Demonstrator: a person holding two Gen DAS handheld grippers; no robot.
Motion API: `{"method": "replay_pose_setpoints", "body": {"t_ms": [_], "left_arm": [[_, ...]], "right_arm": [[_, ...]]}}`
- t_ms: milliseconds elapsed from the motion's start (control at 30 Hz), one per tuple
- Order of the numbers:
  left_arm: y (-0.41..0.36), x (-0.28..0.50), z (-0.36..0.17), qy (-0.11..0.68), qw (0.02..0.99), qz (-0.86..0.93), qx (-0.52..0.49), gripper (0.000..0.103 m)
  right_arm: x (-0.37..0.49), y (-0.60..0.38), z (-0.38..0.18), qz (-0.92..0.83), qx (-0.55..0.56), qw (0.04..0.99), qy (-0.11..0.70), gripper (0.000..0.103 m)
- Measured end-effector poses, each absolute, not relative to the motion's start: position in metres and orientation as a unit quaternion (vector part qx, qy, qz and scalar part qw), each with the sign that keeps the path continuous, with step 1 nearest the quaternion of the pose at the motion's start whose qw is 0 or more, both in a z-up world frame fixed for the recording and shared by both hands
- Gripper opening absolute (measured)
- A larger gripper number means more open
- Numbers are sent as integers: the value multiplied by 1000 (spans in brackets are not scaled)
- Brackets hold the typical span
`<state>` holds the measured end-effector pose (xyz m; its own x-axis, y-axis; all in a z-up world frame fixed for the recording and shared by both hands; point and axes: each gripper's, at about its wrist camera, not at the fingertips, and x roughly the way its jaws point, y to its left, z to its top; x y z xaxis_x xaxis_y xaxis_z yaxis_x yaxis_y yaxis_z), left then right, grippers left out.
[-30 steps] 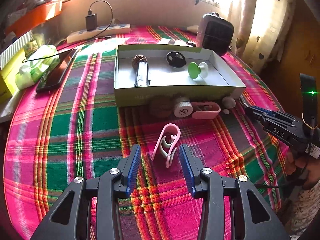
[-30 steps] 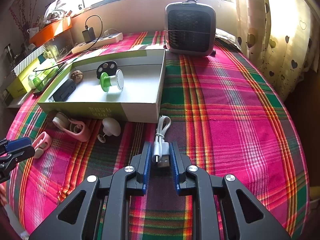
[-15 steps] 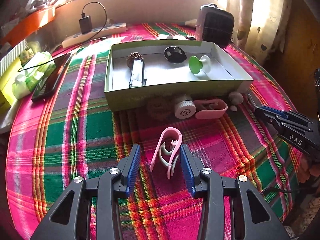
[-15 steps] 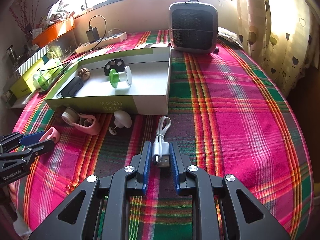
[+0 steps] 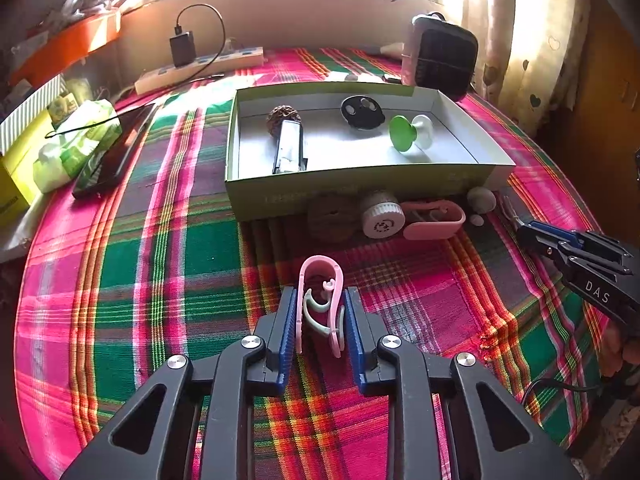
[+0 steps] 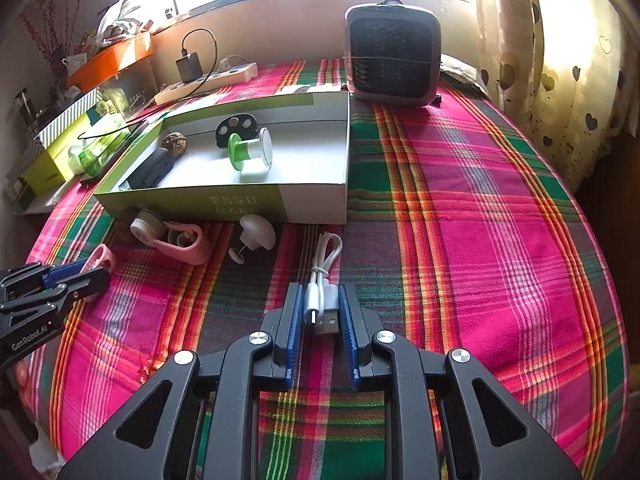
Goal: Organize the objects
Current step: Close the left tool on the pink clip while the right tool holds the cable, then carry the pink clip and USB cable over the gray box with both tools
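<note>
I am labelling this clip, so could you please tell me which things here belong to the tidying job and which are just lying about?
Job: pink clip in left gripper; white cable in right gripper; box; mushroom knob.

Lying about: heater, power strip, phone.

Left wrist view: low over the plaid tablecloth point(image 5: 160, 264), looking forward between the left gripper point(image 5: 320, 316) fingers toward the open cardboard box point(image 5: 360, 188) and the window wall beyond; box seen head-on, near. Right wrist view: equally low, set to the right of the box point(image 6: 240, 200), facing the same wall, box's right corner nearest. Shared by both: the box, the small fan heater point(image 5: 440, 56) point(image 6: 394, 56) behind it, the power strip point(image 5: 200, 68) point(image 6: 208, 80), and each other's gripper at the frame edge.
</note>
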<state>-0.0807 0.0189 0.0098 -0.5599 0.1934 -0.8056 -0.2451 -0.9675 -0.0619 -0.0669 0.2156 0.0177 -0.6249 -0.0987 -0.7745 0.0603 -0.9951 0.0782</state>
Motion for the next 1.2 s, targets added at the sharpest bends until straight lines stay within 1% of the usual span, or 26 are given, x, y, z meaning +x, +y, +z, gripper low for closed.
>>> {"method": "replay_pose_setpoints", "body": {"t_ms": [967, 1200], "left_arm": [[24, -75, 21, 19, 140, 886, -442, 21], [28, -75, 28, 20, 144, 888, -436, 21]], "right_arm": [[-57, 213, 21, -905, 422, 49, -20, 18], [-55, 216, 33, -913, 404, 50, -26, 18]]}}
